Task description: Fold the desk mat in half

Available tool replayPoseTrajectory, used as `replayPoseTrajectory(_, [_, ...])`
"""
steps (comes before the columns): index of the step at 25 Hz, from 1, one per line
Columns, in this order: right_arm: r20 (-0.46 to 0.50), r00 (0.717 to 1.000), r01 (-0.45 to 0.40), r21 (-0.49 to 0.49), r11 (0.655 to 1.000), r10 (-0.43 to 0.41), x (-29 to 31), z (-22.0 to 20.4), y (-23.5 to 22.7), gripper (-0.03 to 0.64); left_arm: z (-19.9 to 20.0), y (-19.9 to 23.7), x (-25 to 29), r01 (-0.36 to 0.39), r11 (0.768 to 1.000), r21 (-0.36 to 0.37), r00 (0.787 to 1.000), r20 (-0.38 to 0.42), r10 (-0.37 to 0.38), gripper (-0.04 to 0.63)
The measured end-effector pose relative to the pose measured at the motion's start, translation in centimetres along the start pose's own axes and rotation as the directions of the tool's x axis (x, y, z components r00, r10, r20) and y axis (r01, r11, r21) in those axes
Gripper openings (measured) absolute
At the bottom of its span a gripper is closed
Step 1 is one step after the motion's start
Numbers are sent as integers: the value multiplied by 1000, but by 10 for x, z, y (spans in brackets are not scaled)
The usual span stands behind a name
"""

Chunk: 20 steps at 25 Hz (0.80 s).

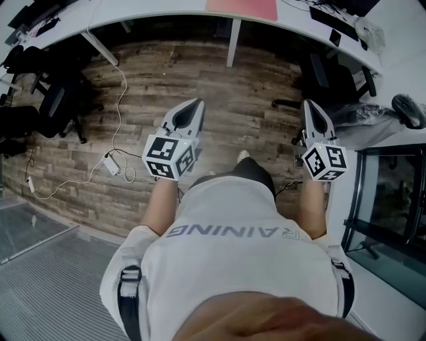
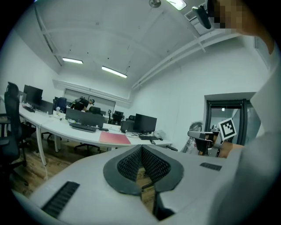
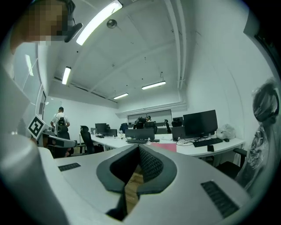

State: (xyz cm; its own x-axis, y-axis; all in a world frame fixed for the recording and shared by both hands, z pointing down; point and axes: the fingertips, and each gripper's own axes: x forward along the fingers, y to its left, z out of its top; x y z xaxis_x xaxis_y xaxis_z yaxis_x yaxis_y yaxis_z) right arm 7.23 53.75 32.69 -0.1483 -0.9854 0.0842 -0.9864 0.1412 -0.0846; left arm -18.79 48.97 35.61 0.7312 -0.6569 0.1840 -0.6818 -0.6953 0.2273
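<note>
Head view: the left tongs [image 1: 192, 110] and right tongs [image 1: 313, 112] are held out side by side over the wooden floor [image 1: 160, 86], well apart from the red desk mat [image 1: 242, 8], which lies on the white surface [image 1: 166, 11] at the far side.

Left gripper view: the jaws are clenched tip to tip with nothing between them, and the mat [image 2: 114, 138] lies flat far beyond the tips.

Right gripper view: these jaws are clenched and empty too. A strip of mat [image 3: 166, 147] shows just right of the tips, left of a monitor [image 3: 199, 123].
</note>
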Motion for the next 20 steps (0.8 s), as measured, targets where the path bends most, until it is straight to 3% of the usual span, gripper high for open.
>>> replayPoseTrajectory(7, [-40,999,-1,36,999,2,25,-13,-14,23,8,18,13,-40,999,-14,999,32,40,28])
replayPoseTrajectory(11, [-35,999,-22,64,998,24,51,-19,-17,23,12,32,24,-65,998,-1,998,5,65,28])
replayPoseTrajectory(20, [-39,997,-54,118,992,59,124,-12,-63,23,37,59,91,-132,991,-5,991,-11,132,28])
